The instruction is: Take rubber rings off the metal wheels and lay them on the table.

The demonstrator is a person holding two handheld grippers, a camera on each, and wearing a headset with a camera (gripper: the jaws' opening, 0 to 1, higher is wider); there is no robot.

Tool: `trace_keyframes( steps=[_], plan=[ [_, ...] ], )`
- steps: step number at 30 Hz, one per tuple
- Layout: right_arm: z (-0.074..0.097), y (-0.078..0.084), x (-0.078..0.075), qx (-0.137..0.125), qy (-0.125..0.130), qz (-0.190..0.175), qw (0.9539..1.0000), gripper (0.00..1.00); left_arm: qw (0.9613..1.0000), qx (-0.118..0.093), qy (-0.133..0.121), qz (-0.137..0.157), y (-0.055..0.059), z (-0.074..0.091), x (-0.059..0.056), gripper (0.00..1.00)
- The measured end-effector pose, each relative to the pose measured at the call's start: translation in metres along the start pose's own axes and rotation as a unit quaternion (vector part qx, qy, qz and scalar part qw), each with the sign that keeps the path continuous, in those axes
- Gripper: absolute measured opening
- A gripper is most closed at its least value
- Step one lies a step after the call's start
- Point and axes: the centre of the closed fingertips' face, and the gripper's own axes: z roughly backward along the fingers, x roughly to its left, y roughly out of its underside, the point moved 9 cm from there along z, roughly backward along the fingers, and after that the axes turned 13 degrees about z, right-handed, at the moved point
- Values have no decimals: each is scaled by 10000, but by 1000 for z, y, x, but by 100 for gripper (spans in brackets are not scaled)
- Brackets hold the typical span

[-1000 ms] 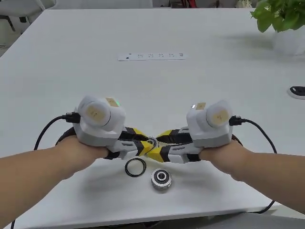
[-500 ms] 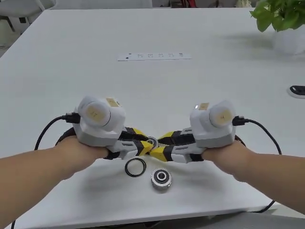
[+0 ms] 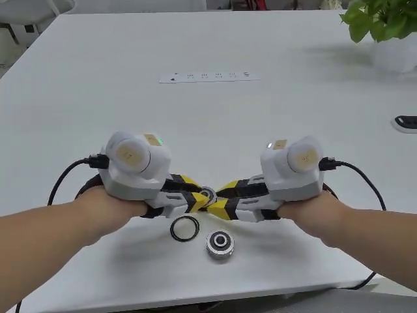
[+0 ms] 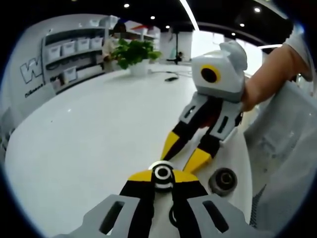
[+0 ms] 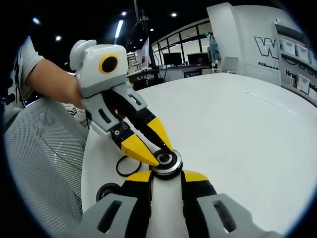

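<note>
Wheel (image 3: 208, 194) between tips of left tool (image 3: 194, 197) and right tool (image 3: 219, 199)

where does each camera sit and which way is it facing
Head view: on the person's head, facing forward and down at the table; shows both forearms, left tool, right tool.
Left gripper view: on the left tool, facing along its jaws at the right tool.
Right gripper view: on the right tool, facing back at the left tool.
Shared: all three see the held wheel.
</note>
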Motion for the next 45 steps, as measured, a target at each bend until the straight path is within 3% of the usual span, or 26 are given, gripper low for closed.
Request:
trace_keyframes(
  steps=[16,20,26,34,45],
  plan=[
    [3,0,1,43,17,121,9999,17,10000,0,-19,1,0,0,-1,13],
    [3,-1,3,-33,22,15,10000,33,10000,-6,-31,4,0,0,-1,13],
    [-6,-5,5,42,63,171,9998,37,10000,-7,-61,25,0,0,-1,13],
    [-10,-6,1,121,104,140,9998,32,10000,-4,-86,42,1,0,0,13],
    [-2,-4,0,121,-23,165,9998,23,9999,8,-95,50,1,0,-1,13]
  ],
)
